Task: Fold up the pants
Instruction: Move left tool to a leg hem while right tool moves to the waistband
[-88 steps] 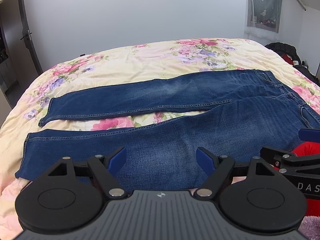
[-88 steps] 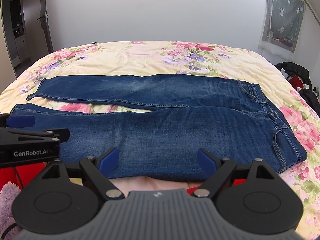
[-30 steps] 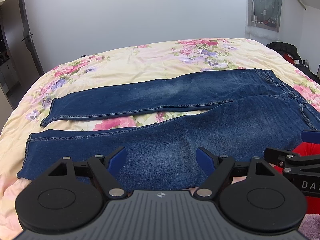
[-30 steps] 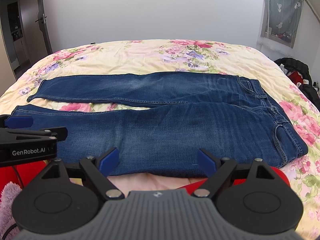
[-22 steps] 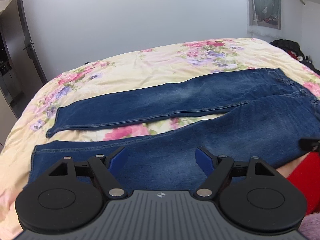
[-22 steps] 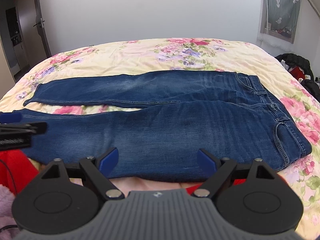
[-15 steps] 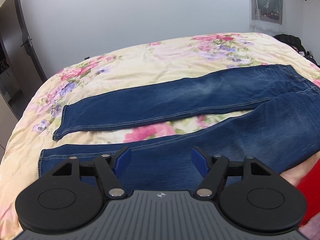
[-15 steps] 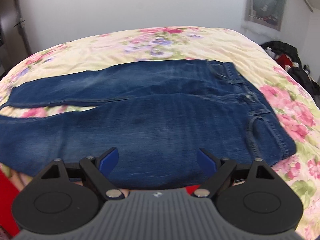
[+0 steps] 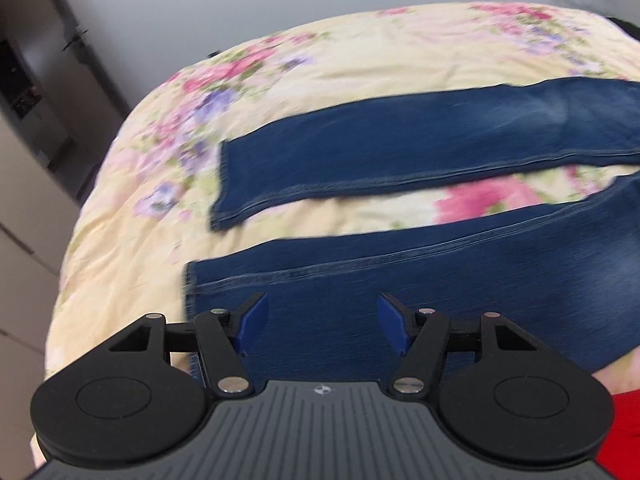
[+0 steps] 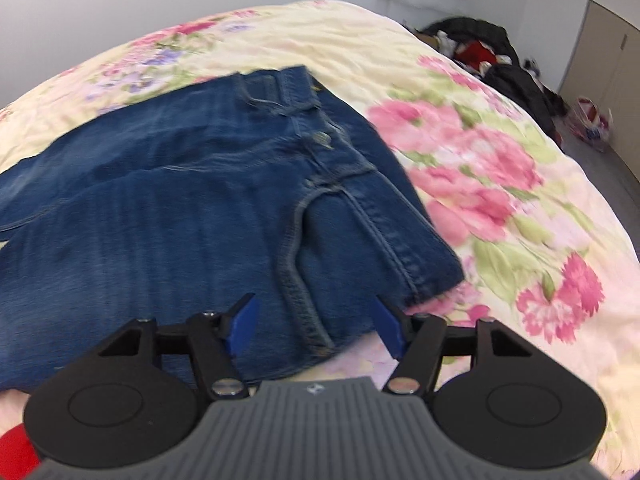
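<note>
Two grippers, both spread wide with nothing between the pads. My left gripper [image 9: 320,326] is low over the near leg [image 9: 420,288] of the jeans [image 9: 400,152], close to the cuff [image 9: 192,292], which shows just left of the left pad. Can't really tell if the fingers are touching the denim or just above it, since the view is a bit smeared. Past that, the far leg [image 9: 400,152] lies flat with its own hem pointing left, and a strip of flowery bedspread [image 9: 320,64] shows between the two legs. Off to the left there's a dark doorway [image 9: 36,80] and a pale wall behind the bed.

My right gripper [image 10: 314,324] is over the waist end of the jeans [image 10: 180,200]. The front pocket seam [image 10: 296,272] runs right down between the pads, and the waistband corner [image 10: 432,276] sits just beyond the right pad. The waistband [image 10: 352,160] with its button [image 10: 322,138] runs away from me toward the far edge. The jeans lie flat on the bedspread [image 10: 500,208], waist to the right, legs to the left. Beyond the bed on the right is a heap of dark clothes [image 10: 492,56] on the floor.
</note>
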Available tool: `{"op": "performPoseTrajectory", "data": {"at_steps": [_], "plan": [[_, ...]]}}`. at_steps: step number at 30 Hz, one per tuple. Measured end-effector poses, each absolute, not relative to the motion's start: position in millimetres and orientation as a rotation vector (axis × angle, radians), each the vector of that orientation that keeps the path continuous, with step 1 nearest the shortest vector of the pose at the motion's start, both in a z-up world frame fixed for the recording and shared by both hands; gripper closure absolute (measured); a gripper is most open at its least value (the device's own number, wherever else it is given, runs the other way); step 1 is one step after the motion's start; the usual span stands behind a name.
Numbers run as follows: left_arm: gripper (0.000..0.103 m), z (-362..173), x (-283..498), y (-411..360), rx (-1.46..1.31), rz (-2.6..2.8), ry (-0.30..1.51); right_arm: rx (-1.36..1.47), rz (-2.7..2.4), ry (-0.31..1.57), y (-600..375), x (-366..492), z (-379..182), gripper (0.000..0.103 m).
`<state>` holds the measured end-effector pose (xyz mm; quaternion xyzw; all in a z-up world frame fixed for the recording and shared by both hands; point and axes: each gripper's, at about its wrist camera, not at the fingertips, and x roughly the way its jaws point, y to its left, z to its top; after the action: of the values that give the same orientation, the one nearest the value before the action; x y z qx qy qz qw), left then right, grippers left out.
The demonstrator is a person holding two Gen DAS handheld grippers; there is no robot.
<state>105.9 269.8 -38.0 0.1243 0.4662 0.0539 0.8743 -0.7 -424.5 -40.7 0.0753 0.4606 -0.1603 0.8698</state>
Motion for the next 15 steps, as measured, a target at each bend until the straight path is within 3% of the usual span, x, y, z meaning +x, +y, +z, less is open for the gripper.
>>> {"op": "performPoseTrajectory", "data": {"at_steps": [15], "plan": [[0.024,-95,146,381,0.064,0.312,1.022,0.191,-0.37,1.005,-440,30,-75,0.034]]}}
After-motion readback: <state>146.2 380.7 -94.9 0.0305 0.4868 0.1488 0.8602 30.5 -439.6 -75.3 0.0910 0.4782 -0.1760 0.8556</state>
